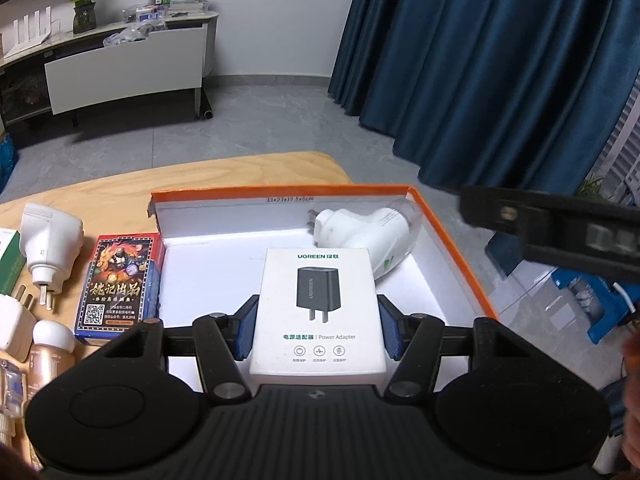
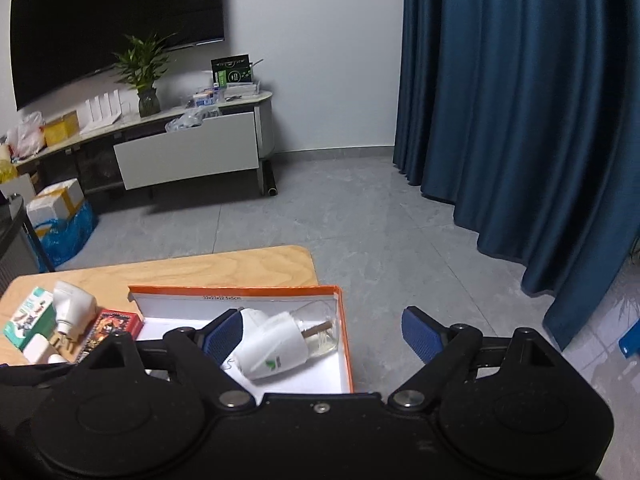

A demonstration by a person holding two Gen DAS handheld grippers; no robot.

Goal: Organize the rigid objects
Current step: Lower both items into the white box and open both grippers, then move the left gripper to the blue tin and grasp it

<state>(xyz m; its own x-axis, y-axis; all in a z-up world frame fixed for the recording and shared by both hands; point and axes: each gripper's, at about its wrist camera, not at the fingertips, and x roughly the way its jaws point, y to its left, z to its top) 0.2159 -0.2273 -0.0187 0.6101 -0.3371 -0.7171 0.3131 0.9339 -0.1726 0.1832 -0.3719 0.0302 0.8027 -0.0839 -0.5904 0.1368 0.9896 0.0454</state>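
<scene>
Adapter box (image 1: 318, 312), white with a black charger printed on its lid, sits between the blue pads (image 1: 245, 330) of the left gripper (image 1: 318, 330), which press against both of its long sides, so the claw is clamped on it; the box hangs over the white floor of the orange tray (image 1: 452, 236), at the tray's near side. Behind it, in the tray's far right corner, lies a white plug-in vaporiser (image 1: 368, 236) with a clear bottle, tipped on its side and touching the adapter box's far corner. Left of the tray on the wooden table (image 1: 120, 188) rest a card pack (image 1: 118, 284) just beside the tray wall, a white plug (image 1: 46, 248) and a small bottle (image 1: 46, 346). The right gripper (image 2: 322, 334) hovers over the tray's right edge (image 2: 346, 344), its claw spread wide apart and holding nothing, one pad (image 2: 224, 332) above the vaporiser (image 2: 280, 344), the other out past the tray over the grey floor (image 2: 360, 220)
</scene>
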